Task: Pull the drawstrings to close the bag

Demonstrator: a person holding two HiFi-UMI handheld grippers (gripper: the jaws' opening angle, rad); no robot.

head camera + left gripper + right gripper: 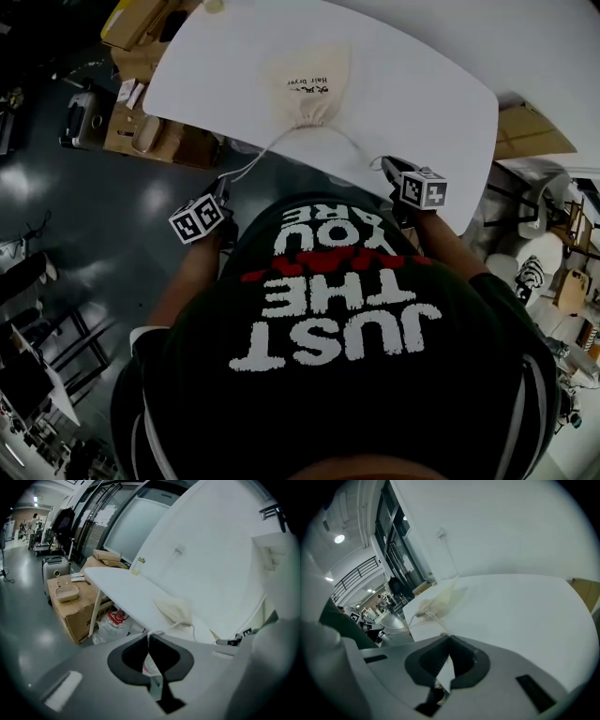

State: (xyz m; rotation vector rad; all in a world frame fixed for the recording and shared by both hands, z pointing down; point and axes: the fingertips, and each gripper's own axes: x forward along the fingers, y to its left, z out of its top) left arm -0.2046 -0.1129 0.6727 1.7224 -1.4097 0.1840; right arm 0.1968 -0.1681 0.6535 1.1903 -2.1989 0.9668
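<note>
The cream bag [314, 89] lay on the table [422, 84], its neck cinched tight. The left gripper [223, 187] pinched the left cord [255, 159] and the right gripper [389, 167] pinched the right cord [431, 621], both taut.

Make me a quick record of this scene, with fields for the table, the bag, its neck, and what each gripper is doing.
surface: white table
bag: cream cloth drawstring bag, lying flat, neck toward the person
neck: gathered into a bunch
left hand-held gripper: shut on left white drawstring
right hand-held gripper: shut on right white drawstring
cords: run apart from the neck, one to each side
</note>
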